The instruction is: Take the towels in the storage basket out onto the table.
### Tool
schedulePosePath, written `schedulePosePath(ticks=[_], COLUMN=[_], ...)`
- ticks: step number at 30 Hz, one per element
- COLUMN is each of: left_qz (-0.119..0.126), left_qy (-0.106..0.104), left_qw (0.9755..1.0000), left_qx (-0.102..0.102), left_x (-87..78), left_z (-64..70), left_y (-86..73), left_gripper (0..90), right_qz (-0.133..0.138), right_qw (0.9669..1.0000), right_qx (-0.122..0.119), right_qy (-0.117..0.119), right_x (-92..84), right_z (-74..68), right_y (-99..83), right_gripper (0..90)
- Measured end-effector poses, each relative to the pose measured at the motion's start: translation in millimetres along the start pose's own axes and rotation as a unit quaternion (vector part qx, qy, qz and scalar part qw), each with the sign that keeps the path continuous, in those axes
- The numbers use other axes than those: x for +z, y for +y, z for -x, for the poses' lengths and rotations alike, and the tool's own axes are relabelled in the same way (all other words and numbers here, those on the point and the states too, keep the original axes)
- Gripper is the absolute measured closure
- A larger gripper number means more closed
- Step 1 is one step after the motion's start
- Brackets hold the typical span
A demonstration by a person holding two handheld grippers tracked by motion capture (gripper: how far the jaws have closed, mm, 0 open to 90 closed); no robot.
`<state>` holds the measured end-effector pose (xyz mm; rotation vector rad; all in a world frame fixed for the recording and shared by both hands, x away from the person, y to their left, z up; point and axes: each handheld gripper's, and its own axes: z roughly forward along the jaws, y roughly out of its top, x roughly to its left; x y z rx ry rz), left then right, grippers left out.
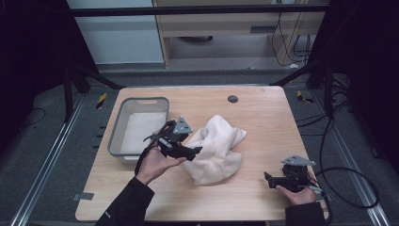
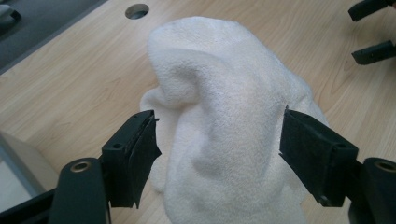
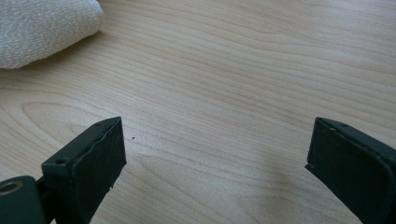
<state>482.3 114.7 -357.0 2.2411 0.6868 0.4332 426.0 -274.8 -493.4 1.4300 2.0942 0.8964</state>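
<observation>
White terry cloth, a crumpled towel point(image 1: 216, 149), lies in a heap near the middle of the wooden table point(image 1: 263, 117), bunched into soft folds with one corner reaching toward the table's right side. The left gripper point(image 1: 196, 150) is at the towel's left edge, held in the person's left hand point(image 1: 155, 164); in the left gripper view its jaws stand wide apart on either side of a raised fold of the towel point(image 2: 219, 121), not closed on it. Just left of that gripper sits a grey plastic bin point(image 1: 116, 136), near the table's left edge. A small round hole point(image 1: 232, 99) shows in the tabletop beyond the towel. The right gripper point(image 1: 267, 179) rests low near the table's front right corner, well apart from the towel, held by the right hand point(image 1: 297, 194). In the right gripper view its jaws are spread wide over bare wood, with a corner of the towel point(image 3: 42, 28) at the upper left.
</observation>
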Motion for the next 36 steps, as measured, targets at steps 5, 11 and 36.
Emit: schedulePosePath(ticks=[5,11,36], left_qz=[0.026,0.054,0.068], left_qy=[0.018,0.036,0.096], left_qw=[0.9993,0.9969,0.9859], left_qx=[-0.019,-0.045,-0.119], left_x=[-14.9,-32.4,-68.6], left_z=[-5.3,-12.2,-21.3], left_y=[-12.3,-29.8,-137.6], left_gripper=[28.1,29.9,39.0], right_qz=[0.0,0.0,0.002], right_qw=[1.0,1.0,1.0], right_qx=[0.001,0.002,-0.002], right_qy=[0.001,0.001,-0.001], right_x=[-0.5,-0.7,-1.0], right_z=[-0.3,-0.6,-0.6], right_y=[0.2,0.2,-0.9], right_gripper=[5.1,5.3,6.0])
